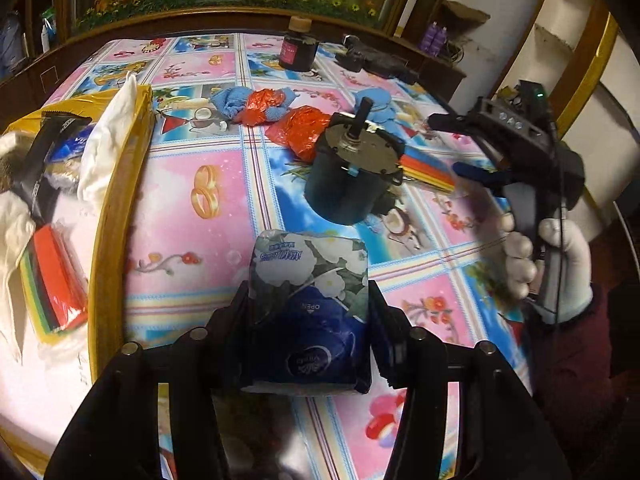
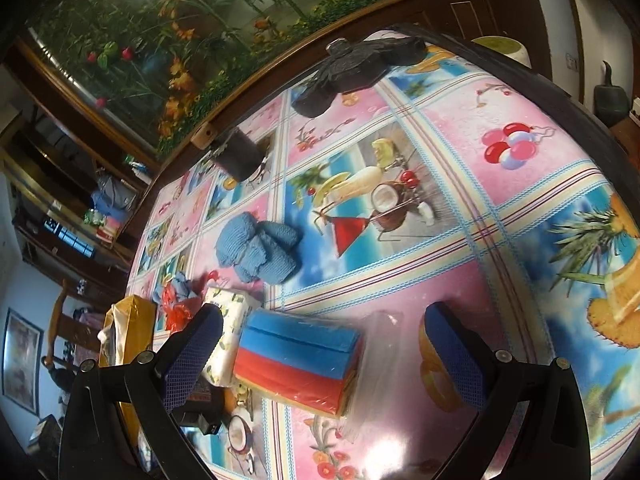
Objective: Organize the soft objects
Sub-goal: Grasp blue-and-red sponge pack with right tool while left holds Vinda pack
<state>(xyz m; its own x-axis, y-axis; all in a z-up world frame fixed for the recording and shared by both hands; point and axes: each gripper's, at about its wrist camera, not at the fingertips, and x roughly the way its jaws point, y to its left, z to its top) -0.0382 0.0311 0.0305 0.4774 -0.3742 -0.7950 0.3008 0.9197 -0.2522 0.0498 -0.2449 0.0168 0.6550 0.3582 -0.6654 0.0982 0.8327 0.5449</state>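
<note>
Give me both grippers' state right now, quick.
Left gripper: closed on the tissue pack, held above the table.
Right gripper: open, empty, jaws standing either side of the coloured sponge pack.

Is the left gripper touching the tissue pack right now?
Touching. The left wrist view shows the left gripper with both jaws pressed against the sides of the tissue pack.

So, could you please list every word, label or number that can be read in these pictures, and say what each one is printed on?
"OPEN": upside down on the blue part of the tissue pack between the left gripper fingers.
Blue characters near the tissue pack's far end, and its round logo: too blurred to read.
White letters starting "V" on the dark packet in the yellow box: mostly hidden.
Pink label on the dark jar: too small to read.
</note>
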